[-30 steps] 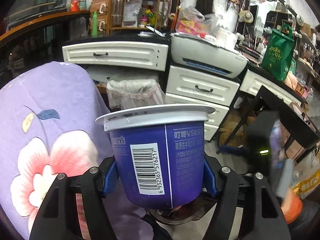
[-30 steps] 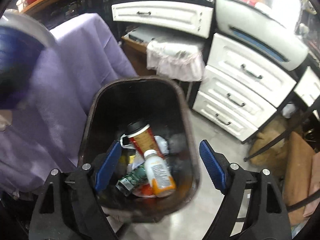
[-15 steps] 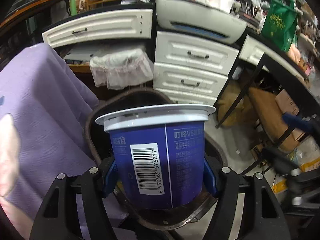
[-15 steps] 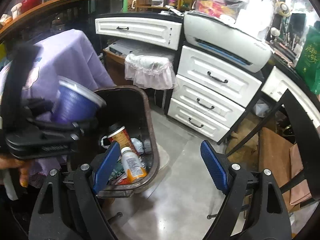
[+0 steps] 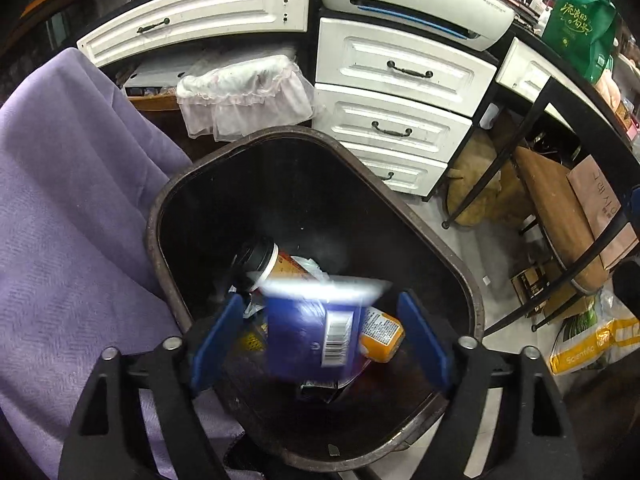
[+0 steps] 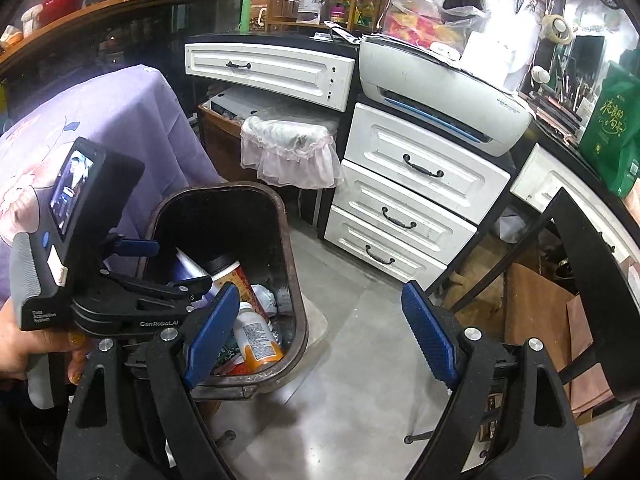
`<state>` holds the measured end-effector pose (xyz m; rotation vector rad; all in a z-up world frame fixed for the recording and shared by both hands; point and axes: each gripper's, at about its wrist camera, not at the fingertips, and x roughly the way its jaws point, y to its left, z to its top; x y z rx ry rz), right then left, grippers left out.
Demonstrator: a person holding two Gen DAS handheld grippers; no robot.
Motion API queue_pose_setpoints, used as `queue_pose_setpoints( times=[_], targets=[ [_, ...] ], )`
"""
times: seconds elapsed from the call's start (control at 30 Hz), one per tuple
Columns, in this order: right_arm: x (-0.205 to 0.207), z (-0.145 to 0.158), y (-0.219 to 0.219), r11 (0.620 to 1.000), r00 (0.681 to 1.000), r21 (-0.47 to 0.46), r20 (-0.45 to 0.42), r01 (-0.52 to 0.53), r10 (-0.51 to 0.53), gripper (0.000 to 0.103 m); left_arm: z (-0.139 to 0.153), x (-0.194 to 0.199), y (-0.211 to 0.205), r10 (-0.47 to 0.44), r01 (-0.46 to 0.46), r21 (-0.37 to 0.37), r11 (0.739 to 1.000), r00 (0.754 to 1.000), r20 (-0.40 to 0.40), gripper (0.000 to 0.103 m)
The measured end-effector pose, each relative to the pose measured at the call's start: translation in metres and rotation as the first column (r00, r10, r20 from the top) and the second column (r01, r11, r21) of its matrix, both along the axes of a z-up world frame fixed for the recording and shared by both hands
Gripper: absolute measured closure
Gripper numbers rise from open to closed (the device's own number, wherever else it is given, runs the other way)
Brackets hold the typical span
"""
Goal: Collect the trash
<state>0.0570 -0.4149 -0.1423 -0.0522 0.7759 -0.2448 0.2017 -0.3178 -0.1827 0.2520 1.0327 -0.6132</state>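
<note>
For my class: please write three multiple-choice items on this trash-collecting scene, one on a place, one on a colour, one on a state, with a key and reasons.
1. Where is the blue cup?
A. on a drawer
B. over the open bin
C. on the purple cloth

2. What colour is the bottom of the bottle in the bin?
A. green
B. white
C. orange

3. How do the left claw's jaws stand?
A. apart, clear of the cup
B. clamped on the cup
C. shut, empty

Key: B, the blurred cup sits inside the bin's rim; C, orange base shows; A, gaps show beside the cup, jaws just opened.
</note>
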Motion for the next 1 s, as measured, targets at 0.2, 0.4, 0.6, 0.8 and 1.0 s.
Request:
queue_pose_setpoints(
  times=[0.2,0.4,0.6,0.8,1.0],
  targets=[
    [-0.002,0.006,0.000,1.000,1.000,-0.017,0.021,0.021,-0.020,0.020,0.026,-0.011,0.008,-0.013,0.014,-0.026,1.000,0.998,0.054,0.020],
    [-0.009,0.027,0.008,0.998,0.995,-0.015,0.090,0.054,-0.052,0.019,0.094,-0.038,0.054,0.035,-0.005,-0.138,0.990,0.976,0.216,0.007],
    [-0.021,0.062,0.032,0.994,0.976,0.107,0.212,0.017,-0.039,0.010,0.153,-0.071,0.104,0.137,-0.063,-0.205,0.977,0.919,0.370,0.006],
    [-0.033,0.090,0.075,0.991,0.963,0.131,0.268,-0.014,-0.021,0.006,0.180,-0.098,0.149,0.238,-0.141,-0.243,0.960,0.868,0.435,0.005],
    [-0.051,0.106,0.116,0.991,0.957,0.126,0.288,-0.044,0.006,0.006,0.192,-0.118,0.183,0.325,-0.201,-0.293,0.935,0.816,0.478,0.006]
  ],
)
